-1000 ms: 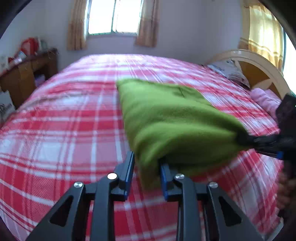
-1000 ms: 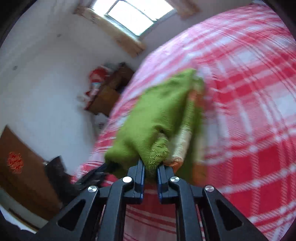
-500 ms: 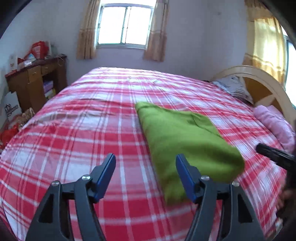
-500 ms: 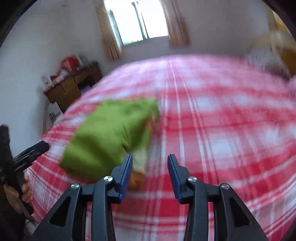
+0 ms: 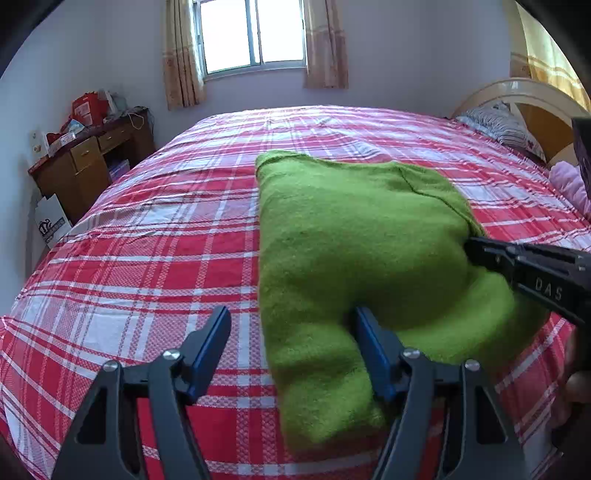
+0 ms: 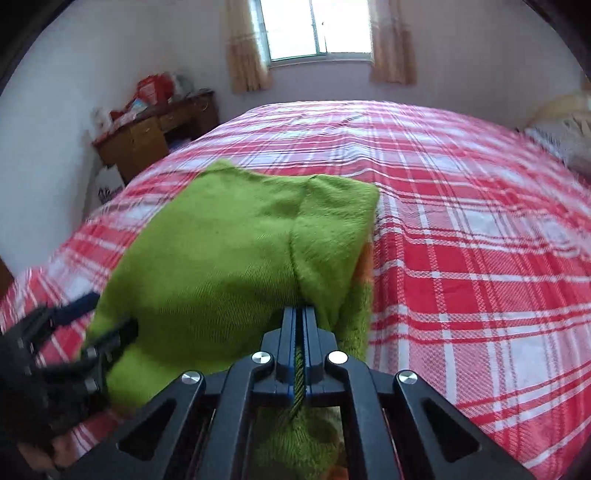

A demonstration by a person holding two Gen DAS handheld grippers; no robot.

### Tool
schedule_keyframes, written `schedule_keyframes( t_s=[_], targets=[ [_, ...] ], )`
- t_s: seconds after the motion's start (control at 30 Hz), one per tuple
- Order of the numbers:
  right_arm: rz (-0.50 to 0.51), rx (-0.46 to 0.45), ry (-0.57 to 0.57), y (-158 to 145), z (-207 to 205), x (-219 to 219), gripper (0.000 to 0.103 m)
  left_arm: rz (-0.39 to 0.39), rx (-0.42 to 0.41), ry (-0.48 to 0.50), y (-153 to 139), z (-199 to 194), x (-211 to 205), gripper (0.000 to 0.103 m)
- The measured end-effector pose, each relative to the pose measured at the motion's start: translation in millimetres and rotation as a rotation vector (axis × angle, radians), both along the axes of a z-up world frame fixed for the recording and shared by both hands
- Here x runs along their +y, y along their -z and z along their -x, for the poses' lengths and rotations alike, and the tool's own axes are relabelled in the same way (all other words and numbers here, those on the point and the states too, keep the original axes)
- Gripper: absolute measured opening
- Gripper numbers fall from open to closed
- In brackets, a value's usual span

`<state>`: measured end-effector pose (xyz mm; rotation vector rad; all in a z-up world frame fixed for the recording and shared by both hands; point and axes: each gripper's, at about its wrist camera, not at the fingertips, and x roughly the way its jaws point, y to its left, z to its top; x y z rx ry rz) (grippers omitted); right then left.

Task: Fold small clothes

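Red-and-white plaid bedspread [image 5: 155, 258] fills the frame, daylight pouring through the window [image 5: 255, 35] at the far wall. Down at the left gripper [image 5: 291, 332], the blue fingers are spread wide, straddling the near left edge of the green sweater [image 5: 351, 240]: the right finger [image 5: 373, 350] is pressed into the fabric, the left one sits over bare plaid. Over on the other side, the right gripper [image 6: 299, 317] is pressed tight together, pinching a fold of that green knit, a strand of it squeezed through between the pads. The sweater lies folded on the bed near its front edge, bulging up between the two tools, with an orange-and-cream layer peeking out along its right side in the right wrist view. From the left camera, the right gripper's black body comes in from the right, biting the sweater's right edge. Further out: a wooden desk [image 5: 88, 162] piled with clutter by the left wall, curtains flanking the window, a curved headboard [image 5: 524, 96] and pillow [image 5: 502, 125] at right.
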<state>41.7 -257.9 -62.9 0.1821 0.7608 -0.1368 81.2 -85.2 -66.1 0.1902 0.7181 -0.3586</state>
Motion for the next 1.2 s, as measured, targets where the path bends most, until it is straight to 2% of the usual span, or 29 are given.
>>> schedule_keyframes(
  t_s=[0.07, 0.13, 0.27, 0.43, 0.47, 0.5, 0.57, 0.63, 0.8, 0.9, 0.97, 1.07, 1.13, 1.2],
  targets=[
    [0.002, 0.0, 0.006, -1, -4, 0, 0.0, 0.003, 0.019, -0.016, 0, -5, 4, 0.083],
    [-0.005, -0.002, 0.011, 2, -6, 3, 0.0, -0.005, 0.051, -0.044, 1, -9, 9, 0.097],
    [-0.066, -0.016, 0.005, -4, 15, 5, 0.005, 0.01, 0.099, -0.044, -6, -8, 21, 0.097],
    [-0.068, -0.039, 0.048, -21, 70, 8, 0.016, -0.05, 0.038, -0.042, -20, 5, 23, 0.097],
    [-0.069, -0.052, 0.059, -24, 81, 7, 0.028, -0.062, 0.024, -0.044, -22, 7, 23, 0.097],
    [-0.07, -0.059, 0.068, -25, 86, 5, 0.052, -0.067, 0.016, -0.043, -24, 7, 23, 0.097],
    [-0.075, -0.083, 0.108, -29, 98, 2, 0.078, -0.057, 0.007, -0.038, -31, 8, 27, 0.097],
    [-0.089, -0.119, 0.127, -32, 105, -2, 0.078, -0.049, 0.009, -0.038, -34, 6, 30, 0.097],
    [-0.12, -0.09, 0.108, -26, 92, -2, 0.078, -0.035, 0.032, -0.049, -39, -5, 36, 0.097],
    [-0.118, -0.092, 0.086, -25, 87, -1, 0.078, 0.017, 0.05, 0.002, -43, -16, 37, 0.097],
    [-0.114, -0.091, 0.077, -26, 82, -3, 0.078, 0.061, 0.053, 0.041, -48, -24, 36, 0.097],
    [-0.121, -0.105, 0.083, -32, 72, -15, 0.078, 0.182, 0.092, 0.087, -55, -50, 33, 0.095],
    [-0.149, -0.13, 0.093, -36, 60, -27, 0.078, 0.249, 0.129, 0.093, -54, -68, 27, 0.086],
    [-0.184, -0.131, 0.087, -36, 44, -36, 0.078, 0.293, 0.185, 0.094, -46, -91, 18, 0.084]
  ],
)
